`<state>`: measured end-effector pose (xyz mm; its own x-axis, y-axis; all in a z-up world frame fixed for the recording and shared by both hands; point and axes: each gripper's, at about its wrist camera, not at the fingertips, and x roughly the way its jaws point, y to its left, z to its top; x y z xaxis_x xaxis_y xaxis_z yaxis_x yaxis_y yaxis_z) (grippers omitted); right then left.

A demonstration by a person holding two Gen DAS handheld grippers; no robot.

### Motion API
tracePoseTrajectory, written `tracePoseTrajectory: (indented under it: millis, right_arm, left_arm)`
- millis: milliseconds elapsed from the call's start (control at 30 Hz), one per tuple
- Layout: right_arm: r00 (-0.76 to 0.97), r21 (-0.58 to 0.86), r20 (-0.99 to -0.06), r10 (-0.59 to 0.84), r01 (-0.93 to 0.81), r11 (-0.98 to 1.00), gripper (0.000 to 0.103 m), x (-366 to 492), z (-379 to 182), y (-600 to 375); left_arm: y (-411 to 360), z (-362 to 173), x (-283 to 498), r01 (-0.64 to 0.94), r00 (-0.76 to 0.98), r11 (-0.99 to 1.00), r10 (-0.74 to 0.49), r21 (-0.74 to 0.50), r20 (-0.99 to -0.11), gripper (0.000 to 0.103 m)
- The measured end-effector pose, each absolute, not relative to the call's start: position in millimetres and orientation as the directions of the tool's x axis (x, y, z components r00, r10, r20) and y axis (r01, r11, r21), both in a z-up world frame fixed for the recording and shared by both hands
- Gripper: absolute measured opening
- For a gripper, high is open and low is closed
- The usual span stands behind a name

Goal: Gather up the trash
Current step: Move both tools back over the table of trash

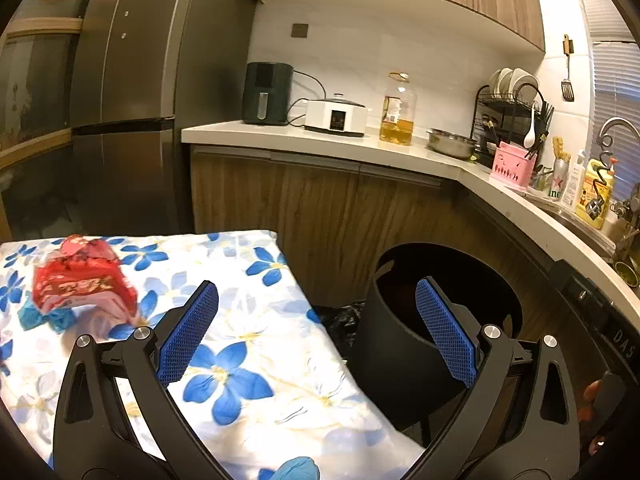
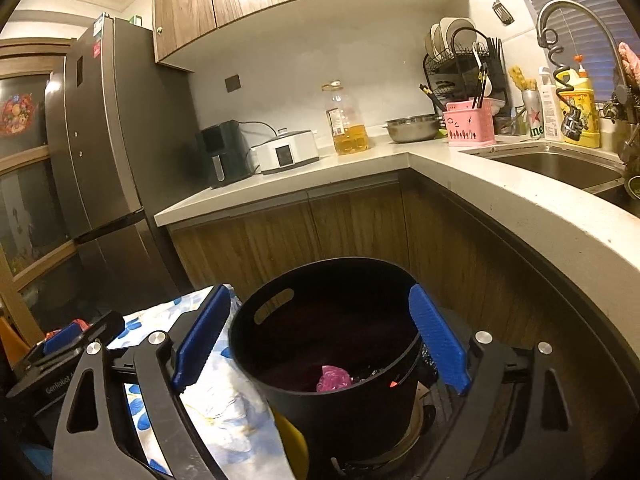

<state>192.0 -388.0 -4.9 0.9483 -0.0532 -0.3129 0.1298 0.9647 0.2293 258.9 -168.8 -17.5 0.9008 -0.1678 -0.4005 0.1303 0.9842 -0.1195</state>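
Both claws hang released, my right claw (image 2: 320, 340) above the round black plastic bin (image 2: 332, 344) where a crumpled pink wrapper (image 2: 334, 378) lies, so next my left claw (image 1: 316, 332) must swing to the red snack packet (image 1: 82, 280) on the floral-clothed counter (image 1: 256, 360).

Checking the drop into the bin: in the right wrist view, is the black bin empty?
No, a crumpled pink wrapper lies at the bottom of the black bin, below the open right gripper.
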Motion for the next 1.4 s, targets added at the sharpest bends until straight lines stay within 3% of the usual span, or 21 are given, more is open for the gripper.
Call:
tracePoseTrajectory:
  millis: [1400]
  right_arm:
    - [0.943,0.191,-0.326,0.069,-0.006,0.982,0.090,154,-10,-266]
  left_arm:
    - [-40,-20,176,-0.056,0.917,0.989,-0.003,-0.137,-0.399,0.098]
